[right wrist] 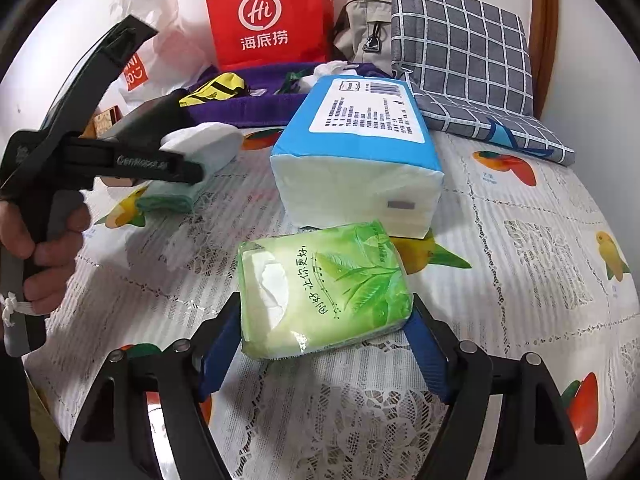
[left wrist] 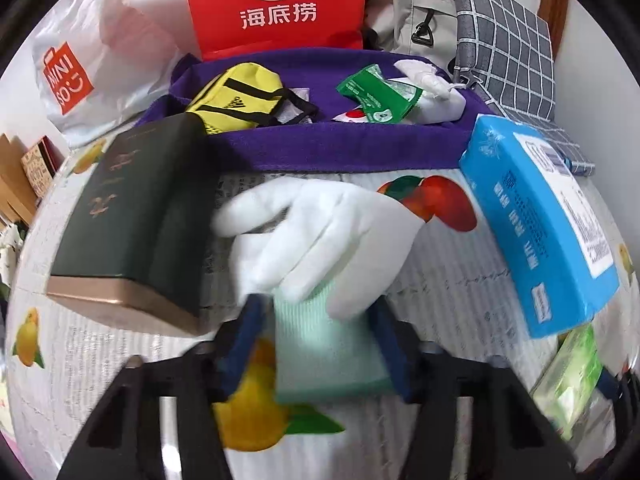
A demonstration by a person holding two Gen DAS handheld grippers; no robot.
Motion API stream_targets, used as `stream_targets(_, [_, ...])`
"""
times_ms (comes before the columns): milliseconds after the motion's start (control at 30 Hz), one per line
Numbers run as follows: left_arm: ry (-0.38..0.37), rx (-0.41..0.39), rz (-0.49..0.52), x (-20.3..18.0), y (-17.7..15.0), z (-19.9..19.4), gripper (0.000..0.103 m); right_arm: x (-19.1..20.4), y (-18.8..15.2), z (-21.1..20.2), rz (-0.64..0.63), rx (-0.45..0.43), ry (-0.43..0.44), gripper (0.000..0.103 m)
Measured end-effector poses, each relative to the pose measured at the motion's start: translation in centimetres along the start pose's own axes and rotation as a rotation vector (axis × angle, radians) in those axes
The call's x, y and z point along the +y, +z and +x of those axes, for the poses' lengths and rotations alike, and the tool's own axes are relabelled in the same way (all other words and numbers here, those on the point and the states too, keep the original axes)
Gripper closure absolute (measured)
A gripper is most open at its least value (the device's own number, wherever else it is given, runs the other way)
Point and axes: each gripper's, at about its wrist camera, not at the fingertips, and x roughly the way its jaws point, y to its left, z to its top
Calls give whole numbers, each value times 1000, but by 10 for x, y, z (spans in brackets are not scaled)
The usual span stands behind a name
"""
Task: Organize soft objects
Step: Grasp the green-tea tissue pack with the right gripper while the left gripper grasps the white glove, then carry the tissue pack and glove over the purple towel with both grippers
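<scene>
A white glove (left wrist: 320, 232) with a pale green cuff lies on the fruit-print tablecloth (left wrist: 452, 280), fingers toward the purple fabric bin (left wrist: 340, 140). My left gripper (left wrist: 320, 332) is shut on the cuff, which fills the gap between the blue pads. In the right wrist view the left gripper (right wrist: 192, 172) sits over the glove (right wrist: 204, 140), held by a hand (right wrist: 44, 248). A green tissue pack (right wrist: 328, 284) rests on the cloth, and my right gripper (right wrist: 326, 336) is shut on its two sides. A blue tissue pack (right wrist: 360, 152) stands just beyond it.
The purple bin holds a yellow pouch (left wrist: 240, 96), a green sachet (left wrist: 376, 96) and white items. A dark green box (left wrist: 132, 216) leans left of the glove. A red paper bag (left wrist: 276, 4), a white plastic bag (left wrist: 92, 64) and a grey checked bag (left wrist: 508, 48) stand behind.
</scene>
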Motion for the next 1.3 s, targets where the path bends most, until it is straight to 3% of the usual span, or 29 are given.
stream_targets(33, [-24,8,7,2,-3,-2,72,0,0,0,4,-1,0,26])
stream_targets(133, [-97,37,22,9,-15,-10,85,-1,0,0,10,-3,-2,27])
stream_targets(367, [-52,47,46,31,-55,-39,86,0,-6,-8,21,10,-34,27])
stream_targets(500, [-31,58,4,60,-78,-56,86,-5,-10,-14,37,25,-41,28])
stream_targets(567, [-35,64,-16,74,-88,-61,84,-8,-13,-17,49,30,-42,28])
stream_targets(667, [-50,43,-21,86,-98,-70,57,-10,-16,-21,62,33,-36,28])
stream_targets(733, [-70,30,-18,88,-101,-75,32,-10,-17,-22,68,35,-35,28])
stream_targets(800, [-98,2,-19,87,-102,-82,30,-10,-17,-23,70,37,-35,28])
stream_targets(867, [-125,-10,-38,87,-99,-85,22,-9,-17,-24,71,38,-29,28])
stream_targets(1033, [-133,10,-85,82,-84,-68,22,-7,-18,-24,68,42,-21,28])
stream_targets(1133, [-95,37,-75,73,-80,-51,21,-9,-18,-23,71,41,-22,28])
stream_targets(1233, [0,17,-11,56,-78,-44,18,-13,-18,-22,79,37,-24,28])
stream_targets(1300, [2,8,-2,52,-77,-42,17,-15,-18,-21,83,34,-26,28])
